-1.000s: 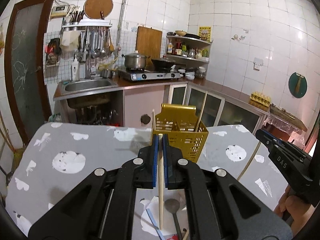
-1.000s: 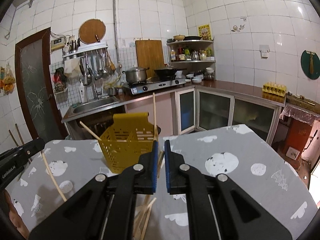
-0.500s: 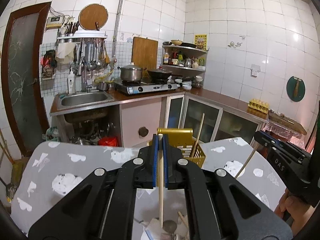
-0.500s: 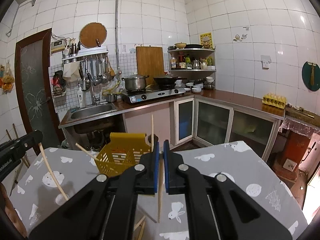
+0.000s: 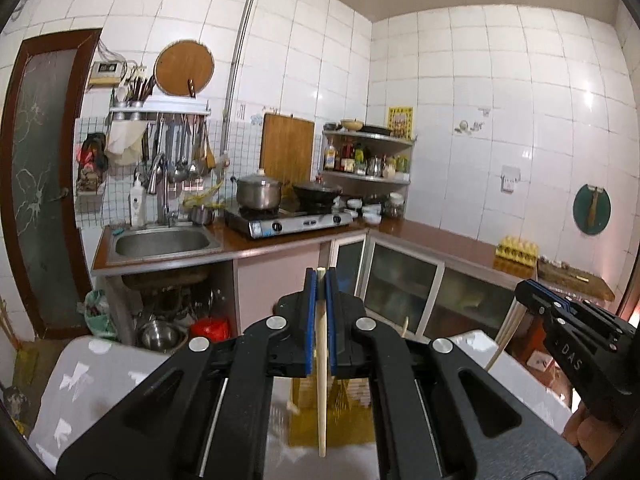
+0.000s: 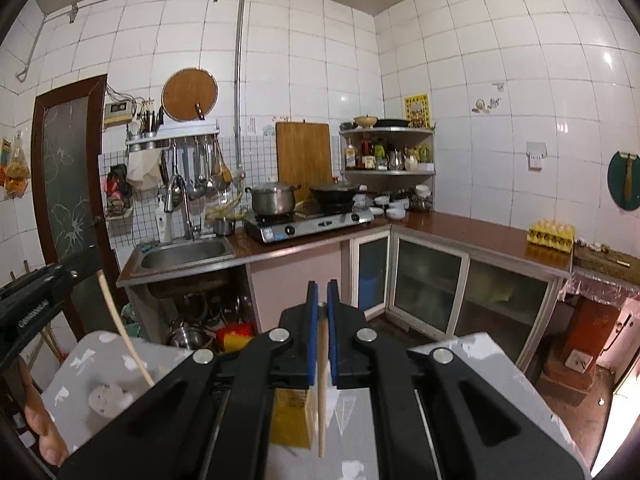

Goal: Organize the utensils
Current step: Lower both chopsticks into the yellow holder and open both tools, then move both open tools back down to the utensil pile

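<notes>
Two chopsticks held above the yellow basket

The grey patterned table carries the yellow basket toward its far edge, below both grippers. Left gripper clenches one chopstick and right gripper another chopstick, each hanging upright, long axis vertical, tip aimed down beside the basket.
</notes>
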The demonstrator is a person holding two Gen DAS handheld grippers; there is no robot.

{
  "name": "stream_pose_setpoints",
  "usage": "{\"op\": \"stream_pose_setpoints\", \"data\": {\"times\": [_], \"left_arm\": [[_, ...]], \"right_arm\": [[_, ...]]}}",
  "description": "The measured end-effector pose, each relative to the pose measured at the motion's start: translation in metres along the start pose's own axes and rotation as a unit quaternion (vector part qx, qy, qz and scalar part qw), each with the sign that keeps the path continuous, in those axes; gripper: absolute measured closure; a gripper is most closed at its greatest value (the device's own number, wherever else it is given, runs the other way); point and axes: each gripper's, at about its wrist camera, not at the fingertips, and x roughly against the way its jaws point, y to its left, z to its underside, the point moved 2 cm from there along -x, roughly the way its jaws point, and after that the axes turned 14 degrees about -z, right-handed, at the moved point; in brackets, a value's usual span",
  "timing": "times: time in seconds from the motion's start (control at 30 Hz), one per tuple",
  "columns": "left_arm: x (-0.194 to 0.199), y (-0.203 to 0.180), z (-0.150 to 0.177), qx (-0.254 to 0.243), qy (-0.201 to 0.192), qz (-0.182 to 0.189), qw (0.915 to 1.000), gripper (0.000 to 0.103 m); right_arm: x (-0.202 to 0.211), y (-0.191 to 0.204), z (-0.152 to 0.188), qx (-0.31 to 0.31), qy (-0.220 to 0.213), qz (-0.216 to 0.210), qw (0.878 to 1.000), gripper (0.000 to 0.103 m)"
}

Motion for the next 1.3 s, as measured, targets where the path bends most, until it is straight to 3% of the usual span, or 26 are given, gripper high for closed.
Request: {"op": "stream_pose_setpoints", "data": {"times": [0.2, 0.37, 0.73, 0.93, 0.97, 1.0, 1.03, 1.07, 1.2, 1.27, 1.3], "left_arm": [[-0.029, -0.012, -0.026, -0.001, -0.026, -0.004, 0.9996, 0.100], [-0.060, -0.018, -0.025, -0.001, -0.024, -0.004, 0.9997, 0.100], [-0.139, -0.016, 0.054, -0.018, 0.046, -0.016, 0.9986, 0.100], [-0.145, -0.007, 0.062, -0.014, 0.073, -0.017, 0.9971, 0.099], [-0.142, -0.005, 0.060, -0.014, 0.073, -0.016, 0.9971, 0.093], [-0.136, -0.002, 0.055, -0.012, 0.074, -0.014, 0.9971, 0.086], [-0.131, 0.000, 0.052, -0.010, 0.073, -0.016, 0.9971, 0.065], [-0.124, 0.003, 0.048, -0.006, 0.069, -0.020, 0.9974, 0.044], [-0.087, 0.015, 0.034, -0.010, 0.054, -0.030, 0.9980, 0.030], [-0.071, 0.019, 0.032, -0.012, 0.055, -0.031, 0.9979, 0.013], [-0.060, 0.023, 0.032, -0.013, 0.053, -0.035, 0.9979, 0.010]], "right_arm": [[-0.027, 0.011, -0.031, 0.004, -0.018, -0.014, 1.000, 0.099], [-0.062, 0.015, -0.032, 0.004, -0.014, -0.021, 1.000, 0.099], [-0.136, -0.006, 0.041, -0.014, 0.057, -0.029, 0.998, 0.099], [-0.139, -0.015, 0.056, -0.012, 0.075, -0.030, 0.997, 0.096], [-0.136, -0.017, 0.056, -0.014, 0.074, -0.027, 0.997, 0.080], [-0.130, -0.020, 0.055, -0.019, 0.069, -0.025, 0.997, 0.051], [-0.124, -0.022, 0.053, -0.022, 0.065, -0.022, 0.997, 0.042], [-0.117, -0.024, 0.051, -0.025, 0.064, -0.018, 0.997, 0.040], [-0.092, -0.033, 0.048, -0.033, 0.071, -0.007, 0.997, 0.040], [-0.074, -0.038, 0.050, -0.043, 0.073, -0.003, 0.996, 0.039], [-0.066, -0.038, 0.054, -0.045, 0.076, -0.002, 0.996, 0.038]]}}
